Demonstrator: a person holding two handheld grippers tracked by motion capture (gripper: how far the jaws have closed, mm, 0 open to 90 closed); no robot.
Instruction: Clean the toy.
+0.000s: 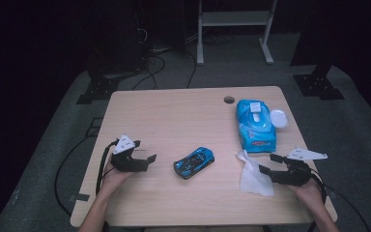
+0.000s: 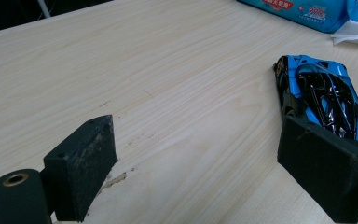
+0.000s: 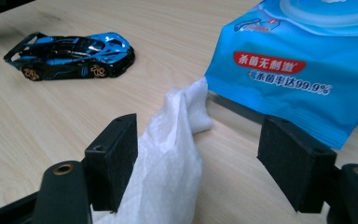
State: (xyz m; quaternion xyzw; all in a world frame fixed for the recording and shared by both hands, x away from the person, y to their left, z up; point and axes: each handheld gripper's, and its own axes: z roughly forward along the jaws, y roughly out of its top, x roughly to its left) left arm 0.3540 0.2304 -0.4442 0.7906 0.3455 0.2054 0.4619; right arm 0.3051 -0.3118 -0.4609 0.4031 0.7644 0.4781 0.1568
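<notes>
The right gripper (image 1: 266, 163) is wide open over a white wipe (image 3: 168, 154), which lies between its jaws and leans on one. The left gripper (image 1: 147, 161) is wide open too and holds nothing. A blue toy car (image 1: 193, 162) sits on the table (image 1: 174, 116) between them, near the blue wipe pack (image 1: 254, 125).

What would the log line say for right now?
left gripper: open, beside car | right gripper: open around wipe | pack: on table
</notes>
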